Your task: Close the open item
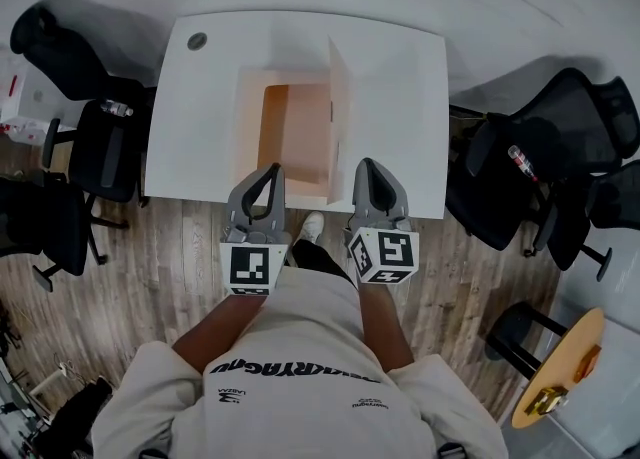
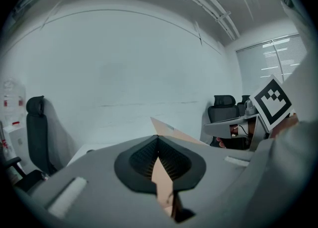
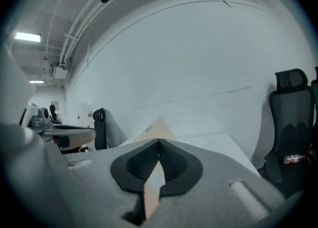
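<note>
- Your left gripper (image 1: pixel 271 171) has its jaws drawn together, the tips meeting. The left gripper view shows only a sliver of cardboard through the slot behind the tips, and it looks like box seen beyond, not something held.
- Your right gripper (image 1: pixel 366 165) is the same: tips together, apparently holding nothing.
- Both grippers sit side by side at the near end of the open cardboard box (image 1: pixel 305 137), left tip by the near-left corner, right tip just outside the near-right corner.
- The box lies straight ahead of you on the white table (image 1: pixel 400 77), with its long axis running away from you.
- The right flap (image 1: pixel 340 107) stands upright along the long right side, directly ahead of your right gripper — that hand is nearer to it.
- The left flap (image 1: pixel 248 112) is folded outward along the long left side, ahead of your left gripper.
- Judging from this, each flap needs swinging inward across the opening, each by the gripper on its own side.
</note>
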